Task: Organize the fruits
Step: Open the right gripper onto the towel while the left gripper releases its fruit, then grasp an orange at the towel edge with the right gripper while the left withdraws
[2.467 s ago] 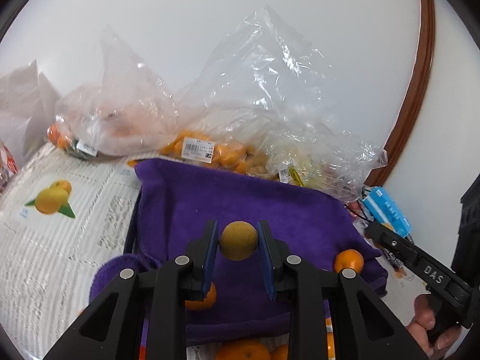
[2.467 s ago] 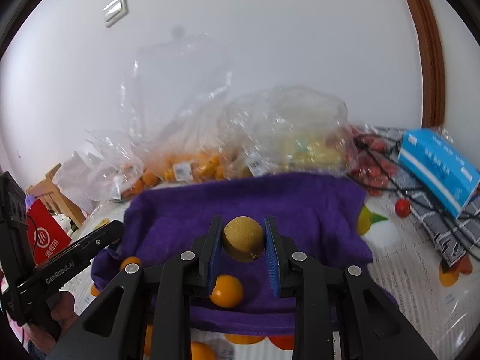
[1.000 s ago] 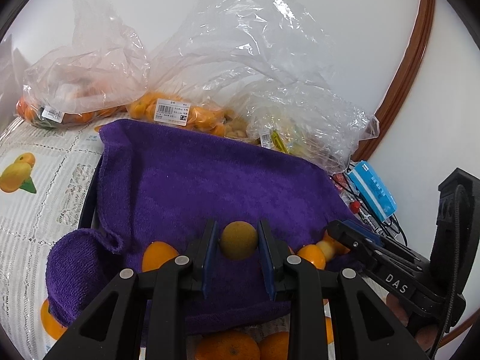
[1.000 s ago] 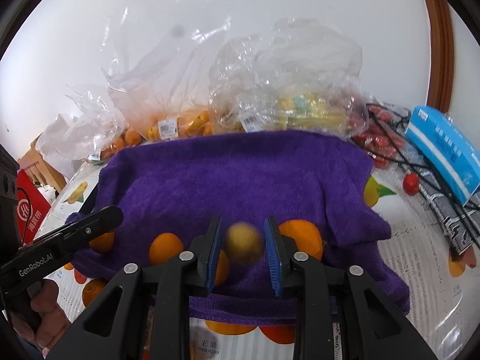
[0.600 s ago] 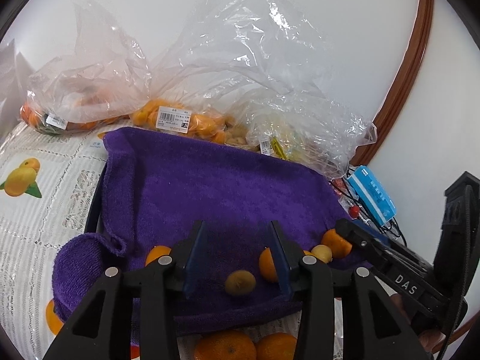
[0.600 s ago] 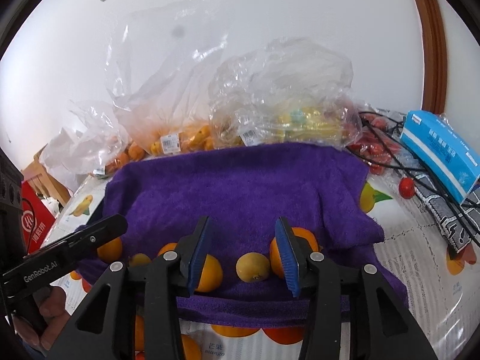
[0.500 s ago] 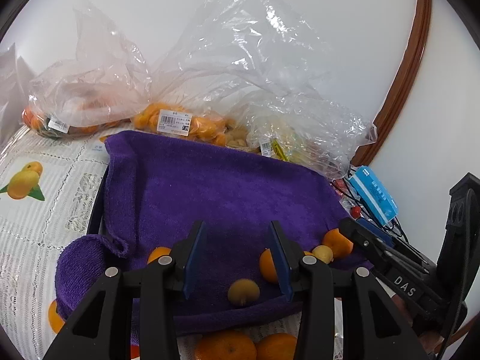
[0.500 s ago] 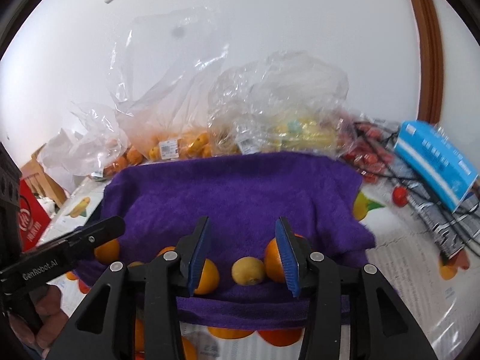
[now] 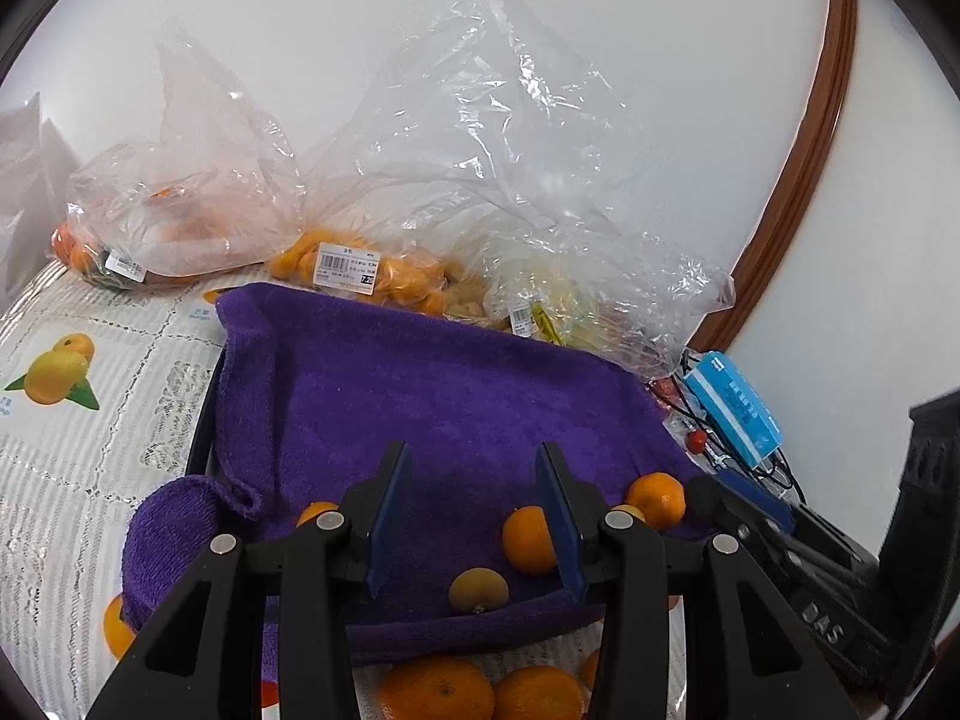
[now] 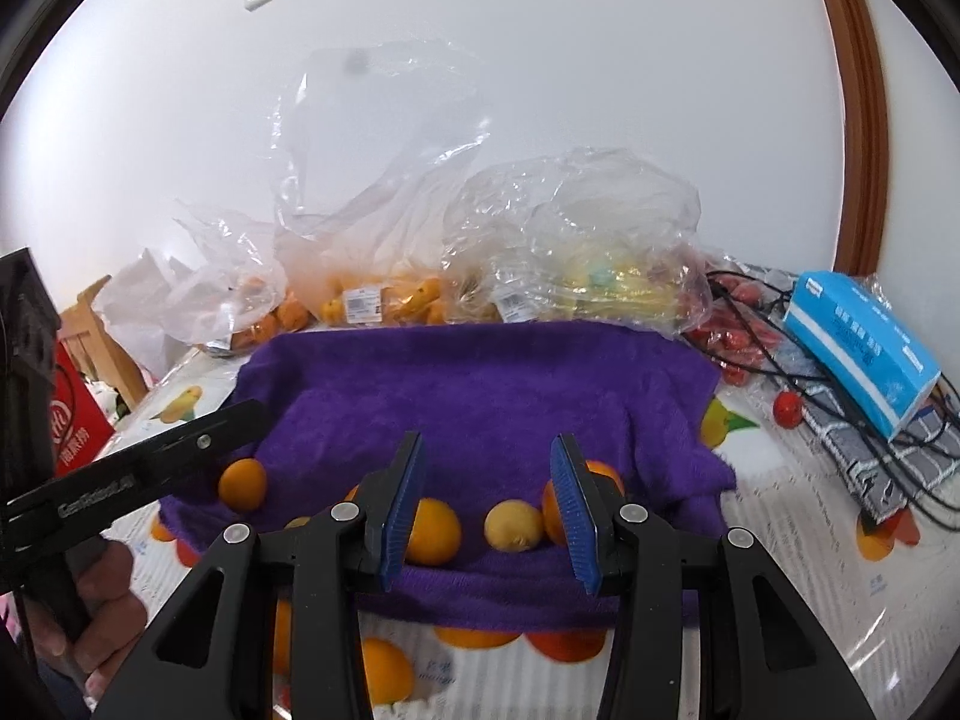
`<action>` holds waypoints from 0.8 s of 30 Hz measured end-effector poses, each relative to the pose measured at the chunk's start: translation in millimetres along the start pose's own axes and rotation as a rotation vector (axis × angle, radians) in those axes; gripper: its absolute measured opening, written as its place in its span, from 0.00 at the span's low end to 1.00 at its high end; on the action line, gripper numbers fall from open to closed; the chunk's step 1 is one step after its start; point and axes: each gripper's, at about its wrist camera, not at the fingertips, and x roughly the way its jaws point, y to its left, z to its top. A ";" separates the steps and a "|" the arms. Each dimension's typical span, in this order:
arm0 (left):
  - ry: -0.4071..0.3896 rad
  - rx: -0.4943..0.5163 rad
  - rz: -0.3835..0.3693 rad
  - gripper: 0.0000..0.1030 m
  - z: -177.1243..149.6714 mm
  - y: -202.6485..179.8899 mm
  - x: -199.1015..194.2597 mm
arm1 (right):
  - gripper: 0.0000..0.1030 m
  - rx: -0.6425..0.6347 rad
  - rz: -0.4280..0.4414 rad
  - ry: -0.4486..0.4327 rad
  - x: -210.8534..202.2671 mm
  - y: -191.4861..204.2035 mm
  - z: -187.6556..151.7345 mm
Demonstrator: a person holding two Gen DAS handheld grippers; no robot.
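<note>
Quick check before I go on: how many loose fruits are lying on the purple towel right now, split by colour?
Orange fruits: 3
Yellow-brown fruits: 2
Total on the purple towel: 5

The left hand-held gripper stands open over the near edge of a purple towel. A brownish round fruit lies on the towel between its fingers, with an orange just beyond it to the right. Another orange sits farther right, near the right hand-held gripper. Plastic bags of fruit line the far side of the table.
</note>
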 end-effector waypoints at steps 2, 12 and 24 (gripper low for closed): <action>-0.009 0.007 0.013 0.39 -1.0 -0.7 -1.0 | 0.43 0.004 0.001 0.006 -3.6 2.0 -4.4; -0.050 0.030 0.067 0.41 -11.2 -1.4 -23.2 | 0.43 0.029 0.040 0.046 -28.2 13.3 -37.1; -0.071 -0.007 0.164 0.45 -45.1 33.6 -79.0 | 0.43 0.008 0.067 0.155 -19.8 32.3 -62.3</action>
